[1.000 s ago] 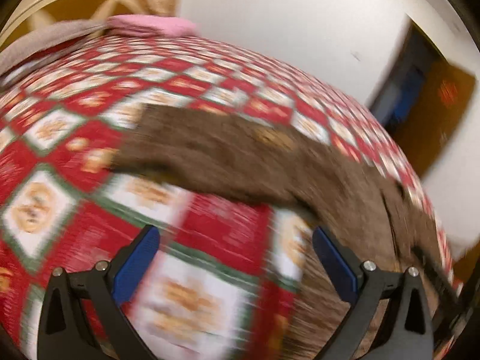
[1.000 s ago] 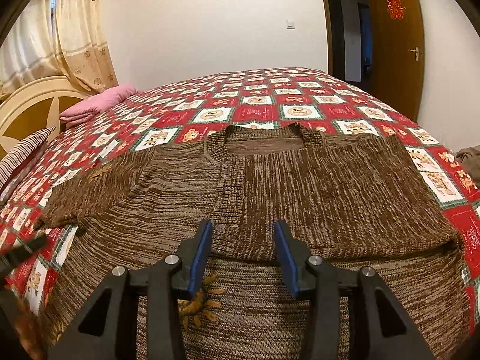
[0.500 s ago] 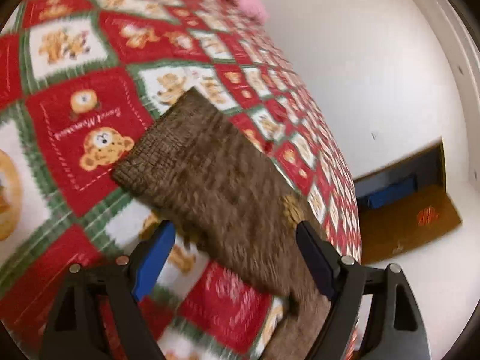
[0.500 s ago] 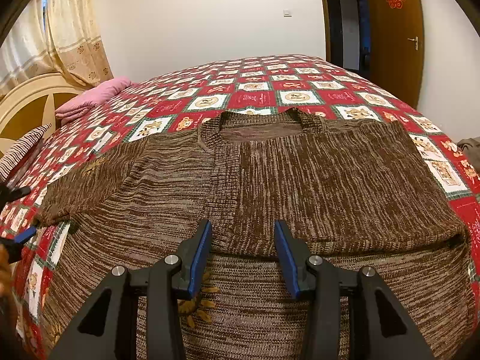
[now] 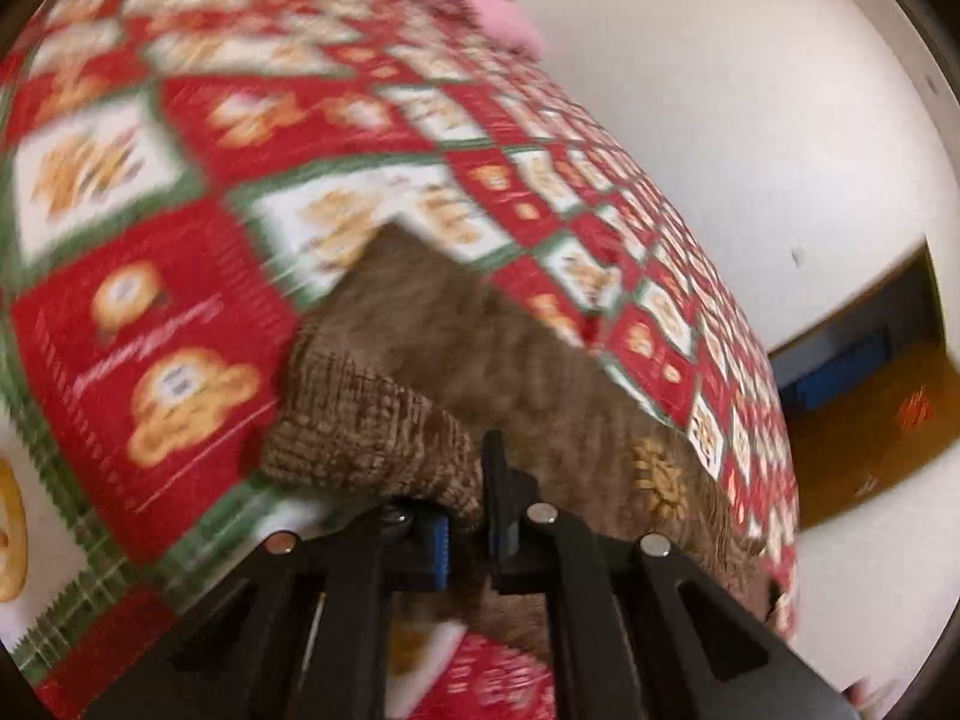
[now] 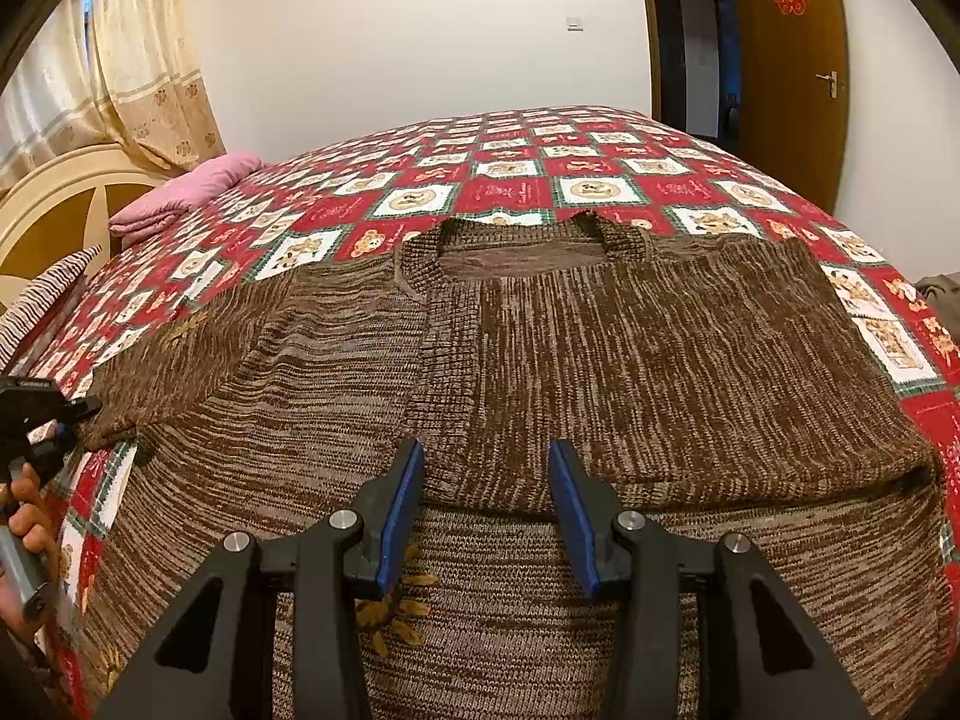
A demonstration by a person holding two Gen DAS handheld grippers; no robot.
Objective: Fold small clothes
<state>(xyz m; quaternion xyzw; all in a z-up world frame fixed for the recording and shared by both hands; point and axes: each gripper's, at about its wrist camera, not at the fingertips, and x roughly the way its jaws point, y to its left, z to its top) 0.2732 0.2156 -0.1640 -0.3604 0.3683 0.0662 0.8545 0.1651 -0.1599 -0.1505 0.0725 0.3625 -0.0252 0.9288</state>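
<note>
A brown knitted sweater (image 6: 600,360) lies spread on the bed, its right sleeve folded across the chest and its left sleeve (image 6: 198,354) stretched out to the left. My left gripper (image 5: 468,516) is shut on the ribbed cuff (image 5: 372,432) of that sleeve; it shows at the left edge of the right wrist view (image 6: 66,420), held by a hand. My right gripper (image 6: 483,504) is open and empty, hovering over the sweater's lower front.
The bed has a red, white and green bear-patterned quilt (image 6: 516,180). A pink pillow (image 6: 192,186) and a cream headboard (image 6: 54,192) are at the far left. A brown door (image 6: 786,60) stands at the far right.
My left gripper has moved in onto the sleeve cuff and closed on it. My right gripper has stayed open over the sweater.
</note>
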